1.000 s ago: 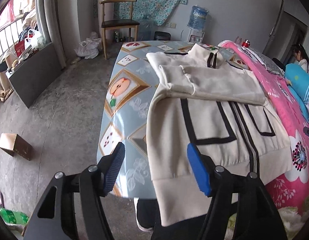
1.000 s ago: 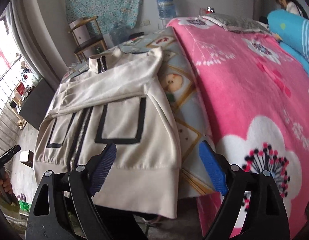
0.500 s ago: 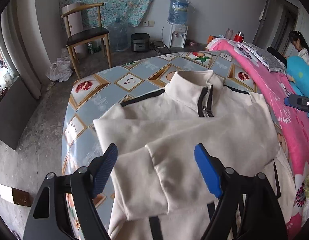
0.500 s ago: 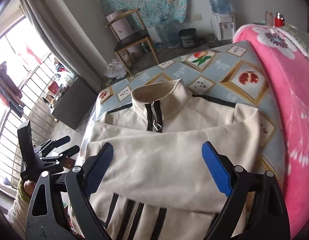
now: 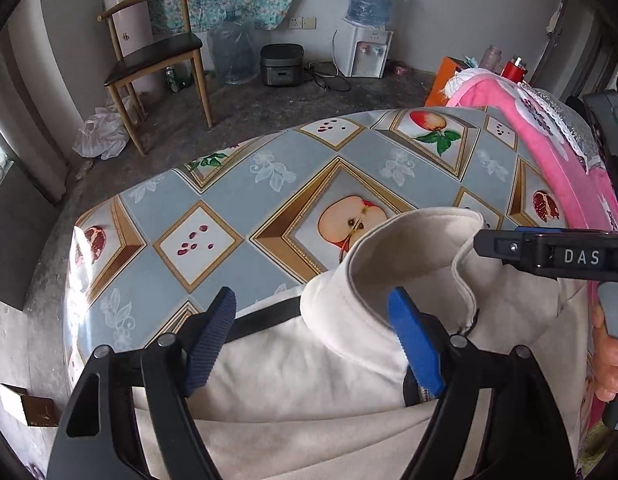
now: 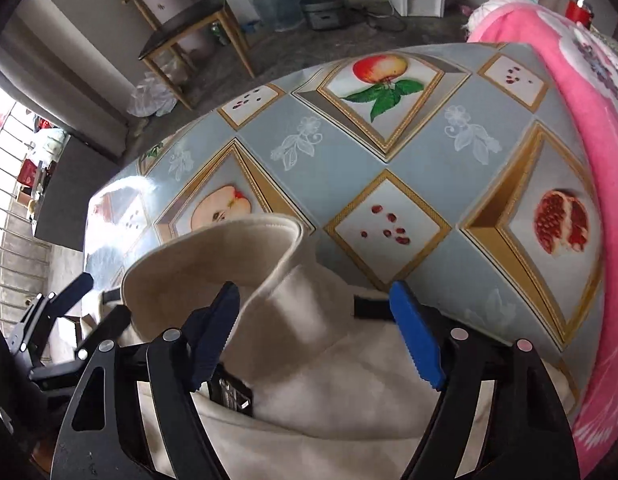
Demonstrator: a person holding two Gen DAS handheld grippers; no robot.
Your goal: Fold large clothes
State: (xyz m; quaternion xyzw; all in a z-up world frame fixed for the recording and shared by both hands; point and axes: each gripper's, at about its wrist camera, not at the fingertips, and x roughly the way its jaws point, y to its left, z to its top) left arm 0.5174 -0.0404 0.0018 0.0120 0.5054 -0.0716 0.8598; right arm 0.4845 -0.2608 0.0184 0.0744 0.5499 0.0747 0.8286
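Hovering over the shoulders of the cream jacket (image 5: 301, 392), both claws are spread wide and holding nothing. The left claw (image 5: 311, 340) straddles the shoulder just left of the stand-up collar (image 5: 393, 252), and the right claw (image 6: 315, 332) straddles the shoulder on the collar's other side. The jacket itself lies flat on the desk (image 5: 229, 208) with the fruit-print cloth, collar pointing toward the far edge, sleeves apparently already folded across the chest.

My guess is the next move is a pinch at each shoulder, and that's where it can get messy. Several layers are stacked close to the collar, so a shallow bite could catch only the top sleeve layer and drag it out of its fold. The left claw's right finger (image 5: 413, 344) sits right by the collar and zipper (image 5: 469, 322), so closing there might bunch the collar instead of the shoulder seam. That glossy cloth looks slippery too, so an uneven pull could skew the whole jacket toward the pink blanket (image 5: 549, 152) beside the collar.
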